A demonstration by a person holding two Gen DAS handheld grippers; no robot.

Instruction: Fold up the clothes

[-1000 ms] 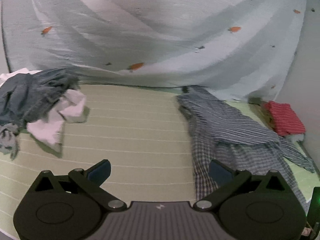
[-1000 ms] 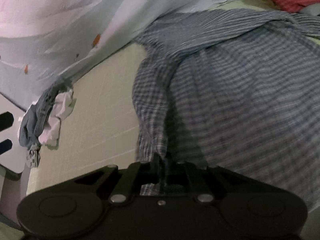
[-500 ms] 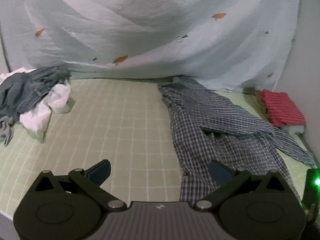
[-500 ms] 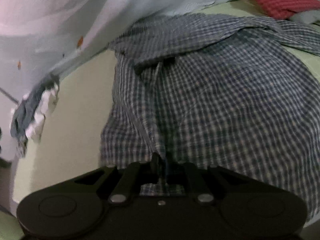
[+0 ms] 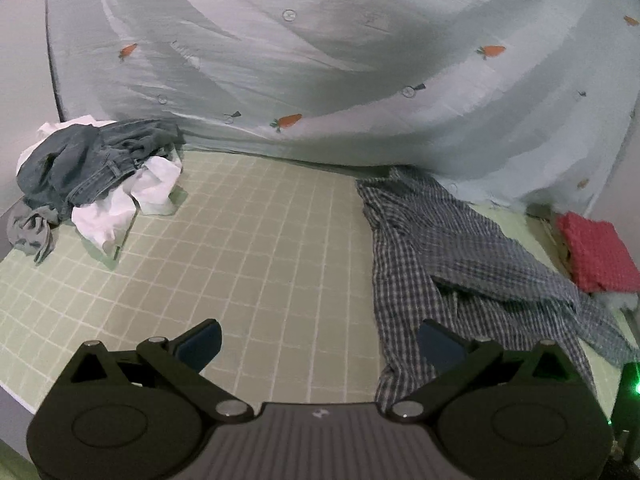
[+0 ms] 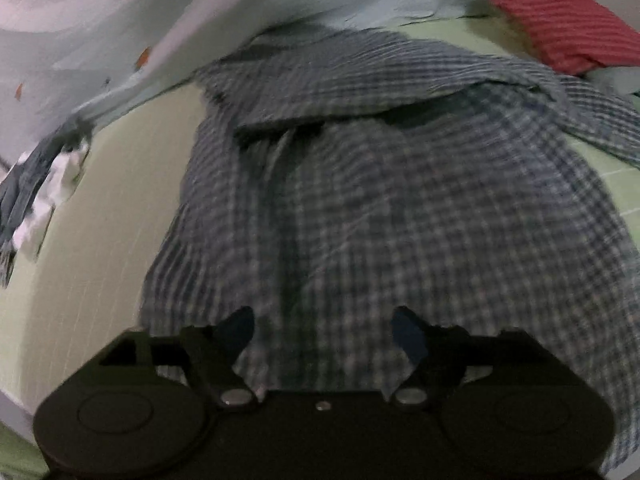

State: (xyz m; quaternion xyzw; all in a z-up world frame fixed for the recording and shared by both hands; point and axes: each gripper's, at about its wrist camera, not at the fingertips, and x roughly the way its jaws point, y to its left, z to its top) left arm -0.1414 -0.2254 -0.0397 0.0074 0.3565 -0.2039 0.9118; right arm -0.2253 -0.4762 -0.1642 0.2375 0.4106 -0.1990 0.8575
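My right gripper (image 6: 324,334) is springing open over the checked shirt (image 6: 400,208), pads clear of the cloth, while my left gripper (image 5: 320,344) hangs wide and empty over the green grid sheet (image 5: 248,248). Shirt's sprawled rumpled just beside it, so I'd pick hem corners and spread flat before folding.

Open grid sheet (image 5: 256,248) left of the checked shirt (image 5: 452,256); farther left the clothes heap (image 5: 92,176) blocks; right, a red fold (image 5: 596,252).
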